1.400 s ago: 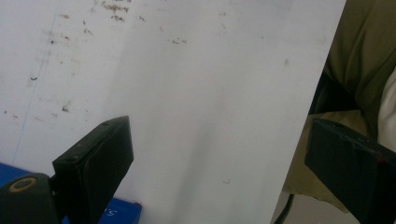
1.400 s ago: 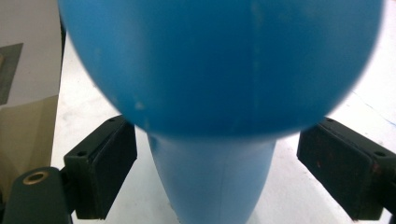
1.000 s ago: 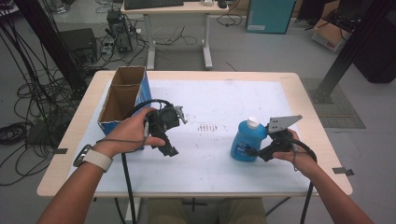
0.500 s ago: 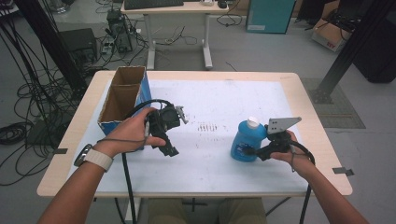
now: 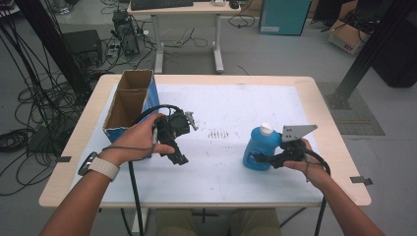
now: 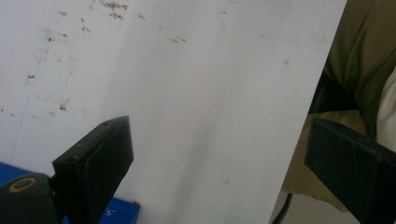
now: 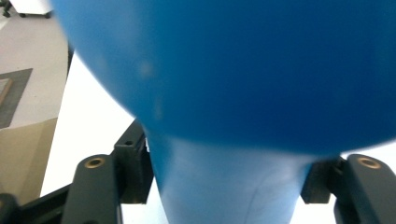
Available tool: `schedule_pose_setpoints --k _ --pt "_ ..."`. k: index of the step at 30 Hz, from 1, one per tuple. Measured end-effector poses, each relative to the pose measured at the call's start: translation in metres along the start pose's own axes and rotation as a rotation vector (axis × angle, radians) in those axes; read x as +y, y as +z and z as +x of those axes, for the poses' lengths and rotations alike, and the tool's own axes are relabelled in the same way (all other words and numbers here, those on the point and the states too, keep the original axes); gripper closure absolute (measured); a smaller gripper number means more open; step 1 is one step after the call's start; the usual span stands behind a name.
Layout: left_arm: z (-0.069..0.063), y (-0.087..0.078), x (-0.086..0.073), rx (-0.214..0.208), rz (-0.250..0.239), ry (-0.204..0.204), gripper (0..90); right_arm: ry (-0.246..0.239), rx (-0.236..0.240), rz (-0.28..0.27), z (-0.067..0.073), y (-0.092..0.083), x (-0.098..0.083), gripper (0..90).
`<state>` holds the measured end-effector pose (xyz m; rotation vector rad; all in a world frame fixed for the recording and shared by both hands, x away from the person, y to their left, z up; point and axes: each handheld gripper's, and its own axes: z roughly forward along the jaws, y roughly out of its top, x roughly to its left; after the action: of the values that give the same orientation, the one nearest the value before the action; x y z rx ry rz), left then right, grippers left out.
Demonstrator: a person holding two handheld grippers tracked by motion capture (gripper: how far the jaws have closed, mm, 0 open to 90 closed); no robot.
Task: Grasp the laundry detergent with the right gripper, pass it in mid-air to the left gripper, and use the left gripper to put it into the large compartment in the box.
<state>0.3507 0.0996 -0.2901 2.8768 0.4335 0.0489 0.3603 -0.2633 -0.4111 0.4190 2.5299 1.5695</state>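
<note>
Currently, a blue bottle [image 5: 259, 150] with a white cap [image 5: 266, 129] is seen standing on the white table [image 5: 226, 105], toward its right side, in the high view. The right gripper [image 5: 265, 158] is held at the bottle's lower right flank, and its jaws have just been closing. In the right gripper view the bottle [image 7: 243, 74] sits between the two black jaws, whose pads appear to lie against its narrower section, so a grip on the bottle is judged to have been taken. The left gripper [image 5: 178, 156] is held by the left hand [image 5: 142, 137] near the middle-left of the table, just beside an open cardboard box [image 5: 129, 103]. In the left gripper view its jaws are spread wide apart with nothing between them, above bare tabletop.

The step in hand is judged to be the securing of the bottle for a lift. It is best done with the squeeze kept even on both sides of the curved plastic, so that the body is not pinched askew or allowed to slip, and with the lift made straight up.

The bottle's long axis is close to vertical, tilted slightly, with the cap pointing up and a little away from the person, and the base on the table.
</note>
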Motion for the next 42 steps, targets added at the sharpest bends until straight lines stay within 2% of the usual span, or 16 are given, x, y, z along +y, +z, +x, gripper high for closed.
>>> schedule_pose_setpoints --k 3,8,9,16,18,19,20,42 --pt "-0.0002 -0.0002 0.0001 -0.002 0.004 0.002 8.4 -0.004 0.004 -0.005 0.0007 0.0002 -0.0001 39.6" --pt "0.0004 0.0000 0.0008 0.010 -0.002 0.013 8.4 -0.004 0.002 -0.017 0.0012 0.0005 -0.0012 40.3" --pt "-0.0005 0.0004 0.0008 -0.003 -0.001 0.000 8.4 -0.002 0.002 -0.017 0.0013 0.0003 -0.0015 40.4" --pt "-0.0003 0.0003 0.0016 0.000 -0.003 0.006 8.4 0.005 -0.001 -0.037 0.0017 0.0007 -0.0040 40.7" --pt "-0.0003 0.0006 0.0018 -0.003 -0.002 0.005 8.4 0.008 -0.004 -0.037 0.0020 0.0005 -0.0042 40.7" --pt "0.0003 0.0004 0.0021 0.008 0.000 0.019 8.4 0.005 -0.006 -0.037 0.0022 0.0006 -0.0040 40.7" --pt "-0.0005 0.0007 0.0020 -0.003 0.001 0.007 8.4 0.007 -0.007 -0.036 0.0022 0.0004 -0.0041 40.8" --pt "-0.0008 -0.0003 0.0042 -0.001 -0.006 0.009 8.4 0.002 -0.002 -0.044 0.0018 0.0003 -0.0053 41.5"
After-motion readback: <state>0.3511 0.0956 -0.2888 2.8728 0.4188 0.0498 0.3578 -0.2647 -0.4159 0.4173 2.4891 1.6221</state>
